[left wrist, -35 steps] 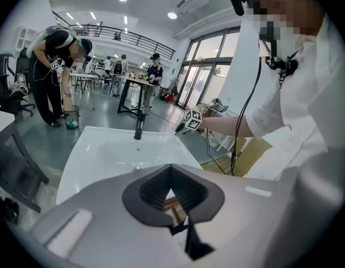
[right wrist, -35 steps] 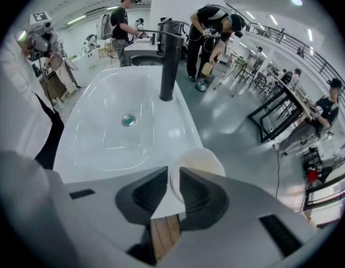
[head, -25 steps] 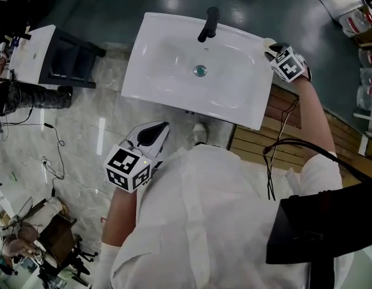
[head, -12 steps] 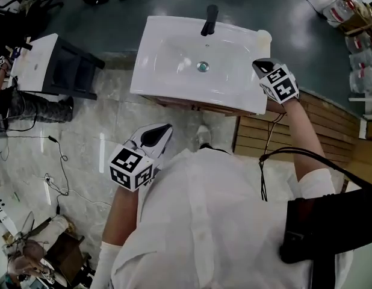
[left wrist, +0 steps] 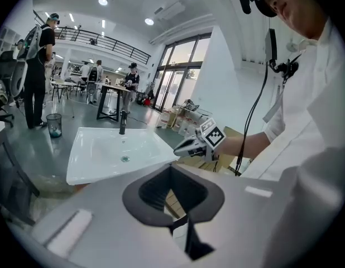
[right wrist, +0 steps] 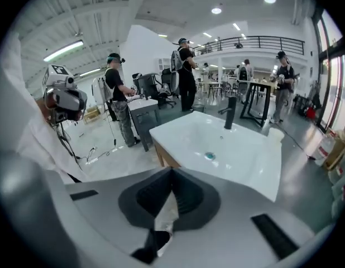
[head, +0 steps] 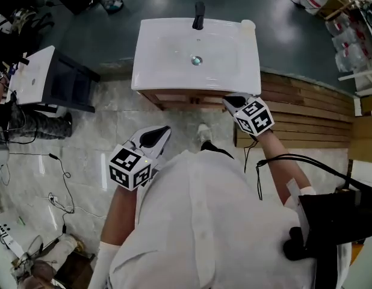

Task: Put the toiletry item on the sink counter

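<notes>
Both jaw pairs pressed together, empty: left gripper (head: pixel 164 129), right gripper (head: pixel 232 100) | toiletry item (head: pixel 248 24) at 1 o'clock corner of sink counter (head: pixel 151 56) | risk: so near the rim, a nudge could topple it off.

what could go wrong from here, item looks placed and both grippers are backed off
1. The toiletry item stands at the back right corner of the sink counter, close to the edge; a knock might tip it off.
2. The right gripper, shut and empty, hangs just off the counter's front right corner; a careless swing may strike the counter.
3. Loose cables lie on the floor at the person's left; a step that way might snag them.
</notes>
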